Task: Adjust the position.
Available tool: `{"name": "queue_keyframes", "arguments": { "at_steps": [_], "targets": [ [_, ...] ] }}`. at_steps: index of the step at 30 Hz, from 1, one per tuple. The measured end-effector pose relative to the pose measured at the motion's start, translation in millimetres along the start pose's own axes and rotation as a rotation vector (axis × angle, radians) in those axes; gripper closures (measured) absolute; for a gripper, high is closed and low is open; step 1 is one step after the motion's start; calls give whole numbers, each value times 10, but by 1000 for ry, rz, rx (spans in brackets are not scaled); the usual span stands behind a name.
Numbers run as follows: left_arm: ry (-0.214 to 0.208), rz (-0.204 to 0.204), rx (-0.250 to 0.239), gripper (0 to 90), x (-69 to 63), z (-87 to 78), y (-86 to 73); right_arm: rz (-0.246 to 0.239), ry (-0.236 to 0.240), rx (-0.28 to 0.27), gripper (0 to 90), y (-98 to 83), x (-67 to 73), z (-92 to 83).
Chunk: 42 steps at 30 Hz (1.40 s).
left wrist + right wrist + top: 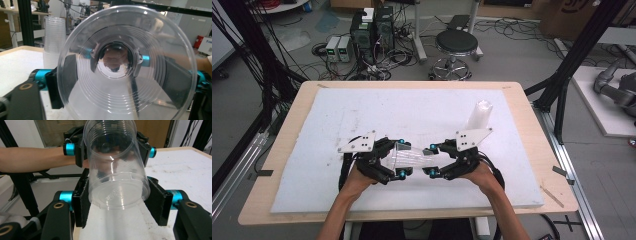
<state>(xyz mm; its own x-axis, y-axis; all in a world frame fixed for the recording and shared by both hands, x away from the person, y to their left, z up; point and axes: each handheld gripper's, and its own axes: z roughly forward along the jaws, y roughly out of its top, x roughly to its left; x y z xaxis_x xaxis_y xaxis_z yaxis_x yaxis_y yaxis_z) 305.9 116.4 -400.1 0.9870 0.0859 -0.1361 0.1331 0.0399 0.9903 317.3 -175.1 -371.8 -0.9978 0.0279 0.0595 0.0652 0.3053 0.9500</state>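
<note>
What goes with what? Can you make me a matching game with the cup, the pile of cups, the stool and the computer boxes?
Things:
1. clear cup
2. stack of cups
3. stool
4. computer boxes

Places:
A. on the floor behind the table, beside tangled cables
B. standing upright on the white mat, far right
C. lying sideways between the left gripper and the right gripper
D. on the floor behind the table, with a round black seat

Pairs: 1-C, 2-B, 3-D, 4-A
</note>
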Motion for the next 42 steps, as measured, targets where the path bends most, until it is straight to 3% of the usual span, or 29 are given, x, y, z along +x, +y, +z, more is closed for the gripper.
{"name": "queue_keyframes", "arguments": {
  "at_steps": [4, 15, 18, 27, 30, 37, 42],
  "targets": [
    [-11, 19, -7, 272, -7, -11, 6, 0, 4, 4, 421, -5, 0, 10],
    [-10, 26, -11, 305, -19, -12, 8, -7, 8, 9, 411, -9, 4, 13],
    [-3, 29, -8, 308, -23, -15, 7, 4, 20, 10, 205, -9, 9, 21],
    [6, 34, 18, 308, -24, -40, 31, 24, -34, 32, 173, 4, 27, 2],
    [26, 38, 67, 308, -6, -67, 86, 24, -77, 40, 174, -15, 44, -27],
    [70, 46, 237, 308, 103, -74, 259, 39, -242, 67, 174, -184, 96, -145],
    [94, 53, 402, 307, 209, -9, 372, 71, -330, 88, 174, -362, 145, -227]
  ]
}}
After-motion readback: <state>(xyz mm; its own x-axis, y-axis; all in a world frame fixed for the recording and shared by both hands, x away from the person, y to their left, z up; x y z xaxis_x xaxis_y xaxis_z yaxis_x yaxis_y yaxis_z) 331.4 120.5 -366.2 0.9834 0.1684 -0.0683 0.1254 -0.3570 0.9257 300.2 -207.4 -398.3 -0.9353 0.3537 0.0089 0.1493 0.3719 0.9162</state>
